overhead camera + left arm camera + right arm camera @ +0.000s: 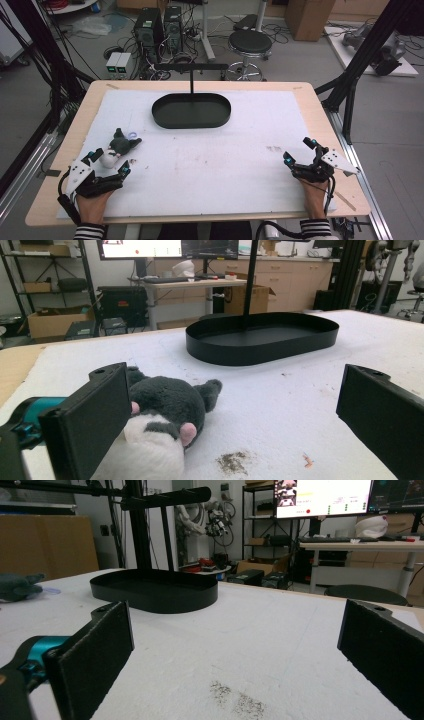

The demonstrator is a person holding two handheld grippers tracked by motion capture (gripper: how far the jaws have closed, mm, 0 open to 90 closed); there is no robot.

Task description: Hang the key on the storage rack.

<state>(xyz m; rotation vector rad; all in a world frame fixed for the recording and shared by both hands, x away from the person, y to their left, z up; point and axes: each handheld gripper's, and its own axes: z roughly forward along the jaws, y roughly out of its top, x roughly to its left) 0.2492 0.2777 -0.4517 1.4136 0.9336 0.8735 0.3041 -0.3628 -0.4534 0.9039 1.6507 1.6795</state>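
Plush toy (119, 147): dark grey body with white face and pink ears, lying on its side on white mat (210, 165), near the mat's left edge, well apart from black oval tray (191, 111).

Left gripper (106, 161): jaws spread wide, released, gripping nothing. Positioned at the front left of the mat, with plush toy (165, 415) just beside the left jaw in the left gripper view; contact between jaw and toy cannot be confirmed. Right jaw well apart from the toy, with bare mat between.

Right gripper (299, 151): jaws spread wide, released, gripping nothing. Positioned at the front right of the mat, near its right edge, above bare surface. Small dark stain (239, 700) on the mat between the jaws in the right gripper view.

Black oval tray: at the rear centre of the mat, low upright rim all round, interior bare. Thin black post (191, 80) rising at its far rim, carrying a horizontal bar.

Open room: broad bare stretch of mat between the two grippers and between the toy and the tray's near rim. Wooden table (320, 107) border exposed along the left, right and rear edges of the mat.
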